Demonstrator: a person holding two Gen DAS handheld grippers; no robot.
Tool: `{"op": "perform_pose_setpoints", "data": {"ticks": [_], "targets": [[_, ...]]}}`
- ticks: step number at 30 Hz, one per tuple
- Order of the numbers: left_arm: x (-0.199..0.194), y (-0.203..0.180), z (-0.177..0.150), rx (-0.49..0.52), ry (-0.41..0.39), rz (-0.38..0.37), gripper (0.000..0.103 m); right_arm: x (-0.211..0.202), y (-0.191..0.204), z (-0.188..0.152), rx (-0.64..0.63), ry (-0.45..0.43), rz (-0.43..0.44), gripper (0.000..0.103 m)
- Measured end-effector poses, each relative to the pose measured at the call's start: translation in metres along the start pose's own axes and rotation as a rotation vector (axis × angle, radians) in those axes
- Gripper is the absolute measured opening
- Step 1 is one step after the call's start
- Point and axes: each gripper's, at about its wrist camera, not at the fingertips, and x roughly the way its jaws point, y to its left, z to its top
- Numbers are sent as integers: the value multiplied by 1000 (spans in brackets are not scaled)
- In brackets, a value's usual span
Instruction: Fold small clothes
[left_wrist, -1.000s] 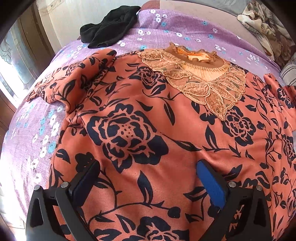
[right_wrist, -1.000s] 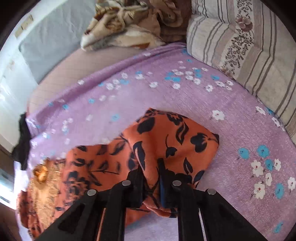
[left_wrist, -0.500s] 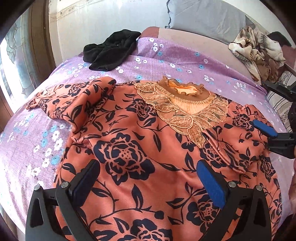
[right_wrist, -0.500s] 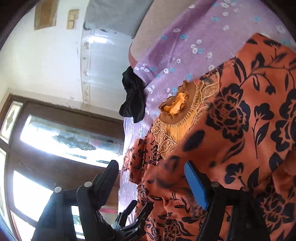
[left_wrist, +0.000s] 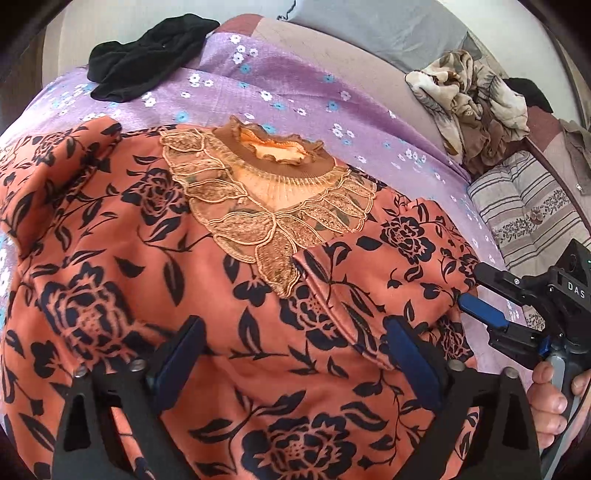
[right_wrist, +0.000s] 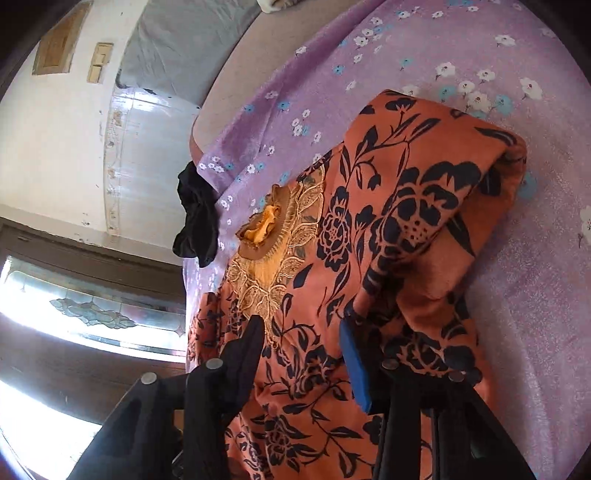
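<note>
An orange top with black flowers (left_wrist: 122, 266) and a lace collar (left_wrist: 266, 206) lies spread on the purple flowered sheet (left_wrist: 295, 85). Its right sleeve (left_wrist: 388, 266) is folded in over the body; its left sleeve (left_wrist: 48, 177) is bunched at the left. My left gripper (left_wrist: 295, 354) hovers over the top's lower front. Its jaws are closing, with nothing between the pads. My right gripper (left_wrist: 472, 291), held by a hand (left_wrist: 550, 398), is at the folded sleeve's outer edge. In the right wrist view that gripper (right_wrist: 299, 354) has its jaws closing over the top (right_wrist: 325, 229), with no cloth pinched.
A black garment (left_wrist: 147, 55) lies at the bed's far left corner. A crumpled patterned blanket (left_wrist: 469, 107) and a striped pillow (left_wrist: 528, 210) sit at the right. A grey cushion (left_wrist: 369, 29) runs along the back. A wooden window frame (right_wrist: 92, 266) stands beyond the bed.
My right gripper carried the right sleeve in over the top's body and let go of it, then drew back to the fold's edge. My left gripper shifted and narrowed a little.
</note>
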Motion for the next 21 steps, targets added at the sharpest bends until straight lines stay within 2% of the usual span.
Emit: {"op": "perform_pose_setpoints", "data": {"ticks": [1,2,4,6,8,11,12,15,21], "targets": [[11,-4,4,1,34,-11,69,0,-1,1,-8,-9,-15,43],[21,-7,8,-10,81,-31,65,0,-1,4,-15,-19,-19,43],[38,-14,13,-42,143,-56,62,-4,-2,9,-21,-46,-20,43],[41,-23,18,-50,129,-62,62,-11,-5,17,-17,-77,-20,43],[47,-30,21,-78,150,-111,56,-17,-7,26,-12,-109,-25,43],[55,-38,22,-72,161,-82,29,-24,-7,37,-12,-150,-28,43],[59,-38,22,-72,171,-83,16,-26,-6,39,-16,-159,-29,43],[59,-33,25,-109,156,-103,11,-29,0,41,-44,-181,-37,43],[19,-35,58,-5,68,-44,10,-37,13,40,-138,-230,-87,43]]}}
